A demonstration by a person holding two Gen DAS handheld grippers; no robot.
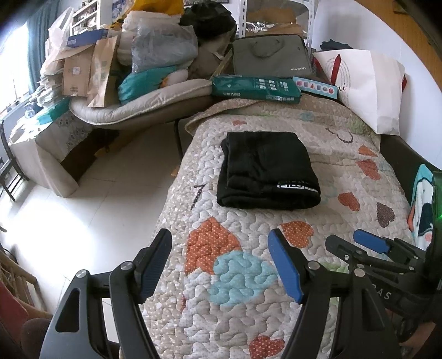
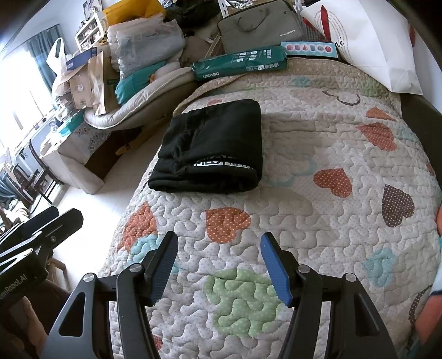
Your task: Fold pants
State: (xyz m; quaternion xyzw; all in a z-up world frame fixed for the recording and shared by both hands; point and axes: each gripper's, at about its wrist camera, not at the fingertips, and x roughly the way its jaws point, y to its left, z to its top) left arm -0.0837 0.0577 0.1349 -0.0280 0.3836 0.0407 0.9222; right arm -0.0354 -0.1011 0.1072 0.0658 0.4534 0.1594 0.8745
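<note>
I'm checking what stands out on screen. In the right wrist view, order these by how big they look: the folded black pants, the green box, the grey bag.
1. Folded black pants, clearly largest.
2. Grey bag and green box look similar, so I leave them unranked; both lie farther from the camera.

Black tool (image 1: 221, 265), blue ribbed pads (image 1: 284, 268)

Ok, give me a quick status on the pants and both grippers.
Left gripper open, empty, over the quilt. Right gripper open, empty. Black pants lie folded in a compact stack, untouched. Nothing between grippers and pants.
</note>
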